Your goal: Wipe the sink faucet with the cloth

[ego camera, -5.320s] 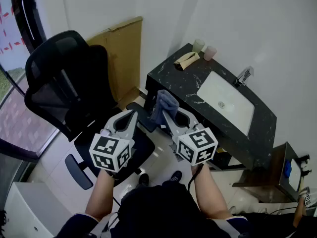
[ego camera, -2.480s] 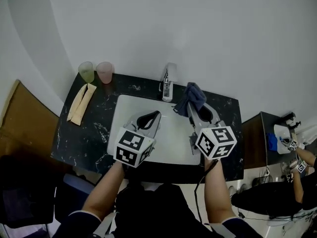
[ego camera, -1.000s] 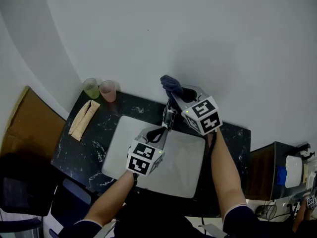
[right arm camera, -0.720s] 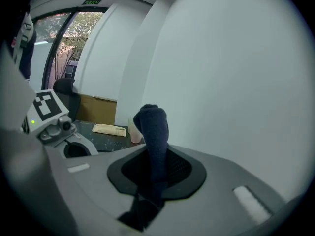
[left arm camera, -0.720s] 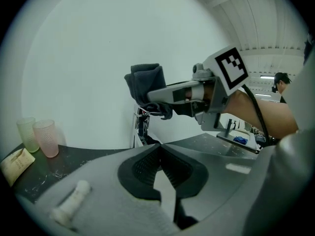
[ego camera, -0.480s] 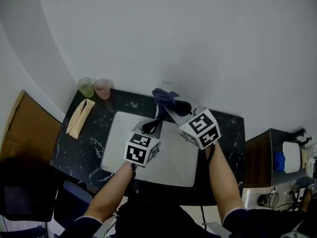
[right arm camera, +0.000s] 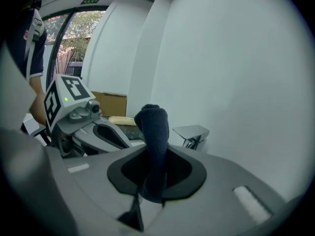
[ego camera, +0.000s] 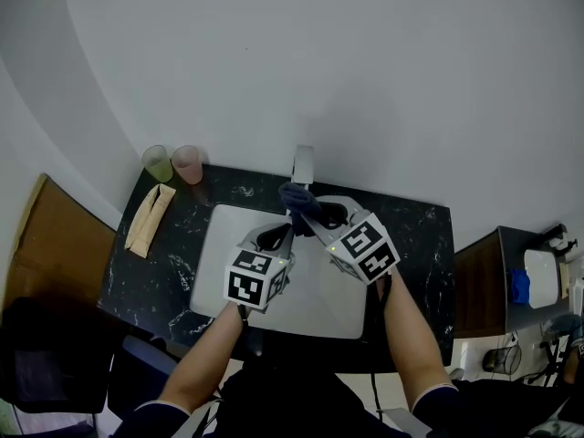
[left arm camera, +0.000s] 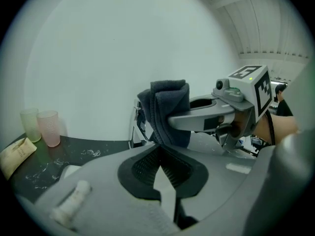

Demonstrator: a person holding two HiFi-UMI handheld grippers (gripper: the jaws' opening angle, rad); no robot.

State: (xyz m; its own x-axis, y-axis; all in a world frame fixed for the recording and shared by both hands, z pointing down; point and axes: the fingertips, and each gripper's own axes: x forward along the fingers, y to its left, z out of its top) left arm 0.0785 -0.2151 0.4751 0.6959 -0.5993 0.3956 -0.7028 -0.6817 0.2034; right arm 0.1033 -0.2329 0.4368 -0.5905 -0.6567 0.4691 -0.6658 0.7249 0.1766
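Cloth (ego camera: pixel 297 197): dark blue, clamped between the jaws of the right tool (ego camera: pixel 312 212), with its free end standing up past the jaw tips. It sits over the back edge of the sink (ego camera: pixel 215 223), just in front of the faucet (ego camera: pixel 302 161).

Left tool (ego camera: pixel 286 224): jaws together, nothing between them. It is held over the sink, tips close below the cloth.

View differences:

- Head view: shows the layout. The sink is set in a black marbled surface (ego camera: pixel 412 234) against a white wall. Two cups (ego camera: pixel 173 163), one green and one pink, stand at the surface's back left corner, with a tan packet (ego camera: pixel 149 217) lying beside them. The jaw state of either tool is not readable here.
- Left gripper view: shows the closed pads (left arm camera: pixel 170 167). The cloth (left arm camera: pixel 168 111) hangs in front of the faucet and hides most of it. The cups and packet show at far left.
- Right gripper view: shows the cloth (right arm camera: pixel 153 129) gripped upright and the faucet (right arm camera: pixel 192 131) just right of it. Contact between them cannot be confirmed. A window (right arm camera: pixel 74 36) shows only here.
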